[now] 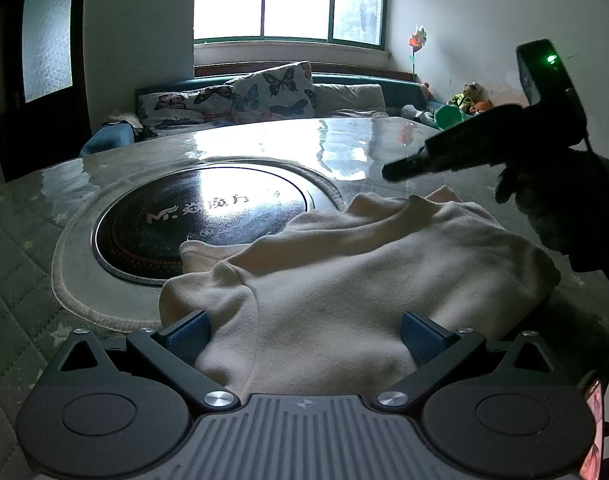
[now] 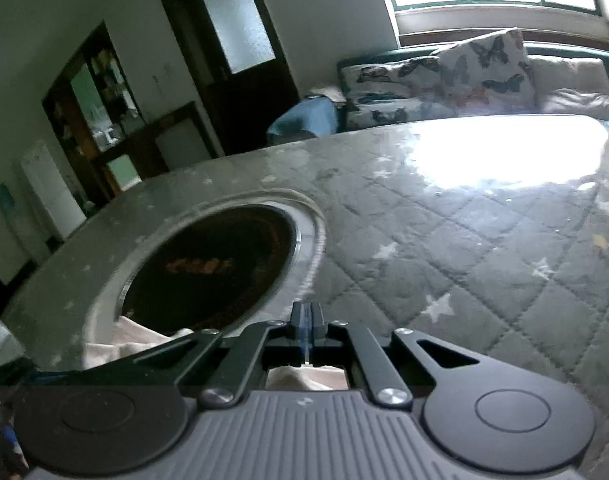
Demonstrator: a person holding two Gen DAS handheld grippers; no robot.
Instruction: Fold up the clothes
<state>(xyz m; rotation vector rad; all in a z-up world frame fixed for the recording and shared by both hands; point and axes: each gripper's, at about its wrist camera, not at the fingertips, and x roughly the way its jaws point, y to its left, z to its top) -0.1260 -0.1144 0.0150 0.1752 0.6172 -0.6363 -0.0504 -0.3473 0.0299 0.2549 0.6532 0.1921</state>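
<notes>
A cream garment [image 1: 344, 276] lies bunched on the quilted table cover, its far edge overlapping the round black cooktop [image 1: 208, 216]. My left gripper [image 1: 304, 336] is open, its blue pads [image 1: 188, 336] standing wide apart on either side of the garment's near part, which lies between them. In the left wrist view my right gripper [image 1: 388, 172] hovers just above the garment's far right edge, held by a dark gloved hand [image 1: 552, 204], shut with nothing seen in it. In the right wrist view its pads meet [image 2: 306, 312], with cream fabric [image 2: 304, 376] showing below them.
The grey quilted table cover [image 2: 444, 264] with white stars spreads to the right under glare. A pale ring [image 1: 76, 264] borders the cooktop. Behind the table are a sofa with butterfly cushions [image 1: 264, 92], toys [image 1: 468, 100] and a dark door [image 2: 232, 40].
</notes>
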